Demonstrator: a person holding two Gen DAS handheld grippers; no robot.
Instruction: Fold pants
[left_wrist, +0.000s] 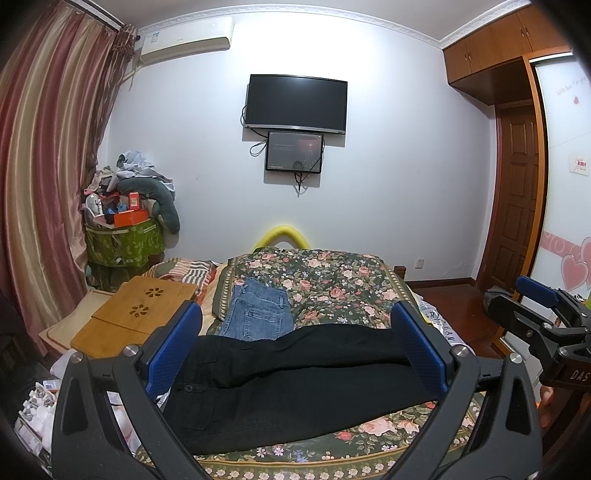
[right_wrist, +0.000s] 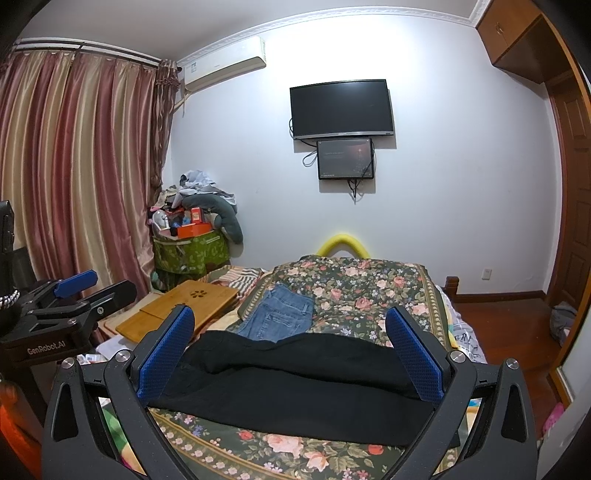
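Observation:
Black pants (left_wrist: 295, 380) lie flat across the near end of the floral bedspread (left_wrist: 332, 280), waist to the left and legs to the right. They also show in the right wrist view (right_wrist: 295, 384). My left gripper (left_wrist: 295, 347) is open and empty, hovering above the waist half. My right gripper (right_wrist: 290, 349) is open and empty, hovering above the leg half. Each gripper's blue pads stand wide apart. The right gripper shows at the right edge of the left wrist view (left_wrist: 535, 314).
Folded blue jeans (left_wrist: 258, 314) lie on the bedspread just beyond the black pants. A wooden lap desk (left_wrist: 136, 314) sits to the left of the bed. A green bin piled with clutter (left_wrist: 125, 236) stands by the curtain. Wooden floor lies to the right.

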